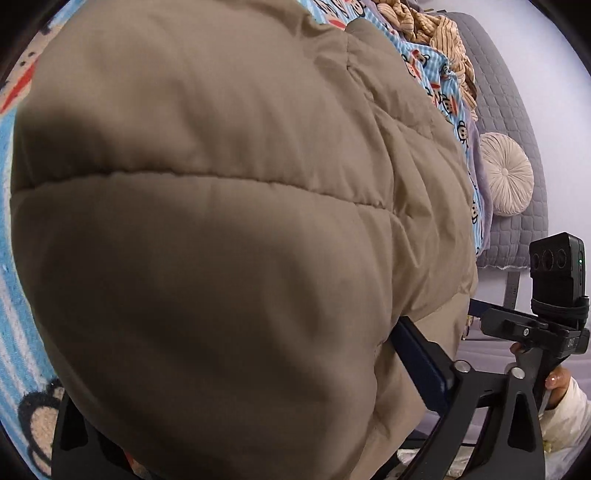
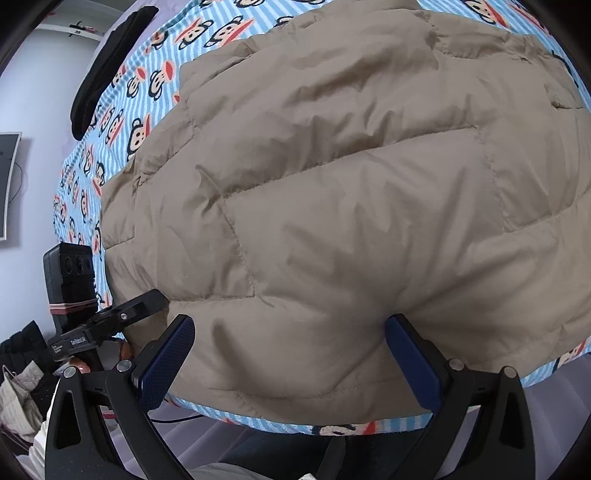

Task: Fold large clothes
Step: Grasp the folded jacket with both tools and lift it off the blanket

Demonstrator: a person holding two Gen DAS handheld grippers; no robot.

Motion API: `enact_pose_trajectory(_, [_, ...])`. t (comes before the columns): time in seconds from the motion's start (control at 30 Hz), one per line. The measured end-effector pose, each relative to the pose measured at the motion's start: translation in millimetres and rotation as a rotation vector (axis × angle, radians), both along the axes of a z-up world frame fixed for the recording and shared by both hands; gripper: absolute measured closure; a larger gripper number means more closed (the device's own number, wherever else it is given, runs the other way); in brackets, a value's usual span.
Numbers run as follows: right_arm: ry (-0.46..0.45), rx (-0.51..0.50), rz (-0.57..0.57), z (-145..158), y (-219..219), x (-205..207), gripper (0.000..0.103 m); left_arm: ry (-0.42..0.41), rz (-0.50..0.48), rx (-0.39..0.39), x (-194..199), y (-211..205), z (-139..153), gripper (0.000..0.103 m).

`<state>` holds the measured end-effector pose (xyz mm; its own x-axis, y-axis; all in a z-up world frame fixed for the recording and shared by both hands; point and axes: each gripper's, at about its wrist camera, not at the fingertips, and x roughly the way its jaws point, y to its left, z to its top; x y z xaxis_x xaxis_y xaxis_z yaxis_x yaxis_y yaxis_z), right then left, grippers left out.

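A tan quilted puffer jacket (image 2: pixel 332 206), matte fabric stitched into soft puffy panels, lay on a blue-striped monkey-print blanket (image 2: pixel 122 122) and filled both views. The R gripper (image 2: pixel 291 354) stood with jaws spread wide, a bulge of the jacket's near edge between the blue textured pads (image 2: pixel 166 365), not visibly pinched. The L gripper (image 1: pixel 258 406) was mostly buried under jacket (image 1: pixel 221 221) fabric; only one blue pad (image 1: pixel 417 362) showed against the cloth, so whether it gripped couldn't be told. L view alone showed, beyond the jacket, a striped beige garment (image 1: pixel 436 33), a round pleated cream cushion (image 1: pixel 506 173) and a grey quilted headboard (image 1: pixel 498 92). R view alone showed a black cloth (image 2: pixel 107 62) at the blanket's far edge.
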<state>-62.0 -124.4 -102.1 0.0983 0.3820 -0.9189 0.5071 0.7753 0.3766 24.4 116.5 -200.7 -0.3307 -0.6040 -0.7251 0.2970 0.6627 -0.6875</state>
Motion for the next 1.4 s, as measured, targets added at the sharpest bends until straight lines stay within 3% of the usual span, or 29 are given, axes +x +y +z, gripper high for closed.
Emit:
enact_pose_trajectory(0.03, [0.000,0.000,0.006,1,0,0,0.000,0.008,-0.003,-0.026,2,2,3,0.047])
enact_pose_trajectory(0.1, [-0.014,0.015,0.023,7,0,-1,0.000,0.034,0.013,-0.076,4,7,8,0.064])
enact_pose_trajectory(0.17, [-0.040,0.001,0.042,18,-2,-2,0.000,0.011,0.017,-0.087,3,9,19,0.070])
enact_pose_trajectory(0.27, [-0.098,-0.115,0.043,35,-14,-7,0.005,-0.013,0.027,-0.079,-1,7,35,0.073])
enact_pose_trajectory(0.33, [-0.137,-0.178,0.024,42,-27,-9,0.045,-0.028,0.033,-0.073,-2,5,47,0.074])
enact_pose_trajectory(0.37, [-0.143,-0.198,0.012,41,-33,-9,0.075,-0.037,0.036,-0.074,-3,3,55,0.074])
enact_pose_trajectory(0.4, [-0.160,-0.206,0.000,40,-39,-9,0.079,-0.049,0.039,-0.076,-5,1,63,0.074])
enact_pose_trajectory(0.53, [-0.229,-0.258,0.026,26,-56,6,0.086,-0.113,0.049,-0.059,-15,-14,101,0.074])
enact_pose_trajectory(0.7, [-0.273,-0.177,0.051,-4,-68,32,0.086,-0.187,0.063,-0.052,-39,-46,156,0.074])
enact_pose_trajectory(0.9, [-0.264,-0.065,0.073,-40,-80,44,0.088,-0.241,0.002,0.001,-56,-126,204,0.074])
enact_pose_trajectory(1.07, [-0.275,0.061,0.003,-62,-101,39,0.093,-0.261,-0.101,0.026,-67,-203,218,0.071])
enact_pose_trajectory(1.13, [-0.280,0.108,-0.028,-68,-107,36,0.094,-0.257,-0.139,0.034,-69,-226,216,0.057])
enact_pose_trajectory(1.23, [-0.267,0.203,-0.079,-76,-118,34,0.095,-0.230,-0.182,0.014,-73,-262,215,0.044])
enact_pose_trajectory(1.33, [-0.251,0.265,-0.127,-67,-136,26,0.095,-0.173,-0.233,-0.033,-75,-278,215,0.022])
enact_pose_trajectory(1.4, [-0.282,0.263,-0.157,-50,-154,10,0.090,-0.141,-0.280,-0.054,-78,-288,208,0.020])
